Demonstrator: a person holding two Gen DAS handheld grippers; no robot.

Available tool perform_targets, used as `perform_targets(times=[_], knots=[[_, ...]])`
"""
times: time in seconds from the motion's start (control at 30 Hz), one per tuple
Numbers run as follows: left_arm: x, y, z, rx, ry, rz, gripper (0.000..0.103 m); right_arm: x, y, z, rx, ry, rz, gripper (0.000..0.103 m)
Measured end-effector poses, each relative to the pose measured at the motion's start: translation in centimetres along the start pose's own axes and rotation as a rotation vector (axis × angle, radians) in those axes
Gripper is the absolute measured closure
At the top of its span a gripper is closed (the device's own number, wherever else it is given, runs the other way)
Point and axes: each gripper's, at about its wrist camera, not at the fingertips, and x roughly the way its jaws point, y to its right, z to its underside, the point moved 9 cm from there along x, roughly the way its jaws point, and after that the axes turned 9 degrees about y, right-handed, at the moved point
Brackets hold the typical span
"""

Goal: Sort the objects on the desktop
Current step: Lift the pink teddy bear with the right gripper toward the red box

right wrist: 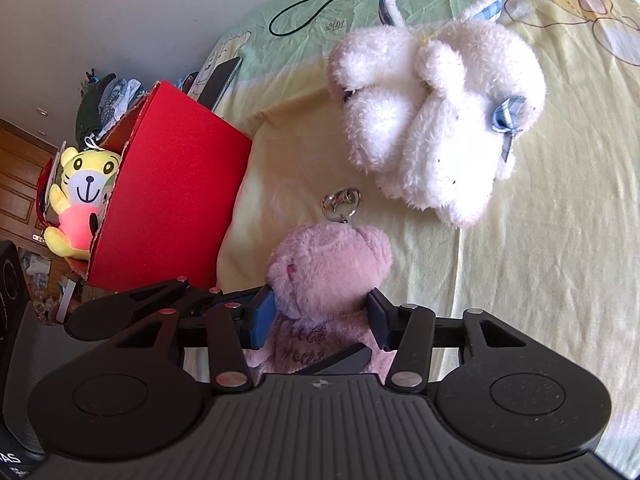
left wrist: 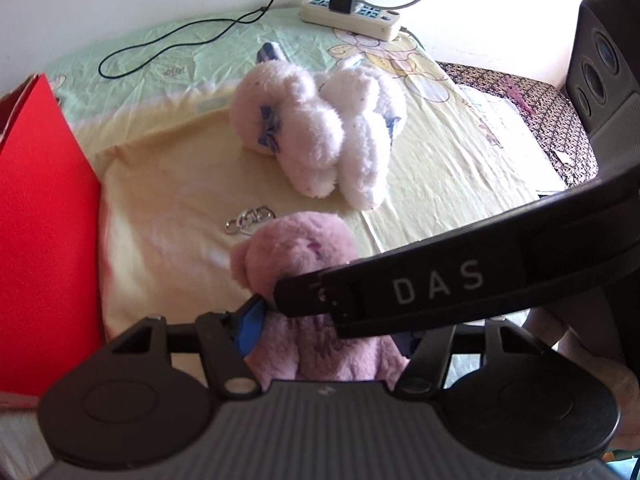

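Yellow sheet (right wrist: pixel 520 280) on the bed, both grippers on one pink bear (right wrist: pixel 332 276).

Left gripper (left wrist: pixel 320 332) and right gripper (right wrist: pixel 320 320) each pinch the bear's body, pads pressed into the fur. Keyring (right wrist: pixel 341 203) lies just past the bear's head, white plush (right wrist: pixel 432 120) beyond that, red box (right wrist: pixel 172 196) left of the bear with a yellow tiger (right wrist: pixel 82 196) inside.

Both wrist views look steeply down from close above the bed, sharing the pink plush bear (left wrist: pixel 296 264) (right wrist: pixel 332 264) and white plush toy (left wrist: pixel 320 128) (right wrist: pixel 432 112).
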Motion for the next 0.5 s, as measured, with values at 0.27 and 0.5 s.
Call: perform_targets(times=[0.27,0.5], knots=[[-2.4,0.9,-0.7,0.018,0.051,-0.001,0.039,-1.5,-1.8,-0.1,-0.052,0.051,0.011,0.052],[-5.3,1.5,-1.7,0.021,0.123,-0.001,0.039,-3.8,-3.3,-0.4,-0.069,0.109,-0.007,0.052]])
